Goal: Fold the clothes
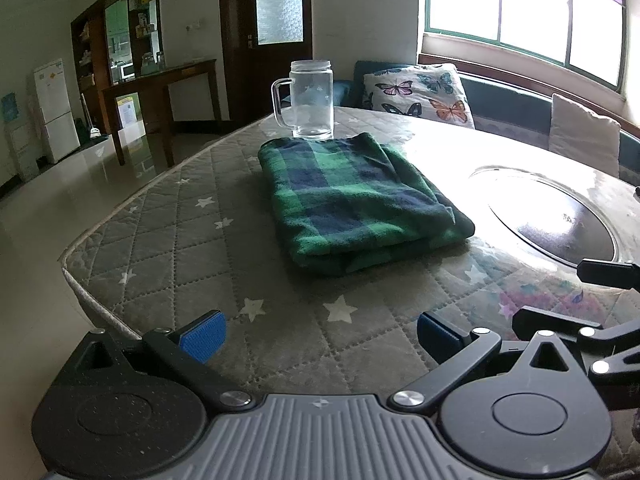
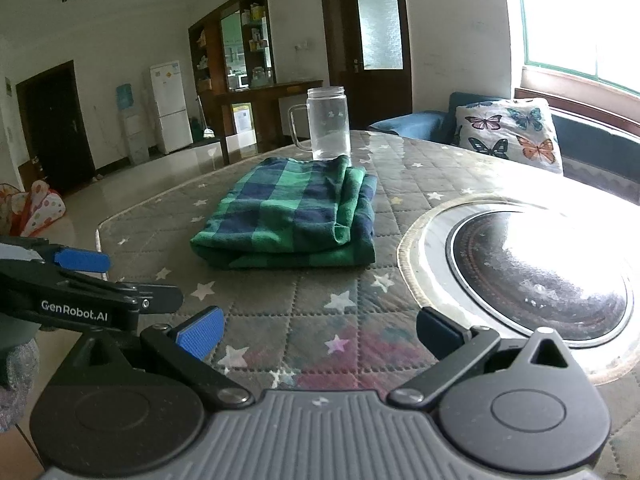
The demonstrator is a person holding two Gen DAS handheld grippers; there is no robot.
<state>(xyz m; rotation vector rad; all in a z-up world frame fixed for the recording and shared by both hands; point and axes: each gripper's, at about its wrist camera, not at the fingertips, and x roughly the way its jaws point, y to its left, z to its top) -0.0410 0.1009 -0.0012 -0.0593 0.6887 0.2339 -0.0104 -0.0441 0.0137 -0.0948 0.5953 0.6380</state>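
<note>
A green and navy plaid garment [image 1: 356, 204] lies folded into a thick rectangle on the quilted star-pattern table cover [image 1: 168, 240]. It also shows in the right wrist view [image 2: 292, 216]. My left gripper [image 1: 320, 334] is open and empty, held over the near table edge, short of the garment. My right gripper [image 2: 318, 332] is open and empty, also near the table edge, apart from the garment. The left gripper's blue-padded fingers [image 2: 82, 261] show at the left of the right wrist view.
A clear glass mug [image 1: 310, 98] stands just behind the garment, touching its far edge. A round inset hob with a metal ring [image 2: 532, 268] sits to the right. A butterfly cushion [image 1: 420, 94] lies on the bench under the window.
</note>
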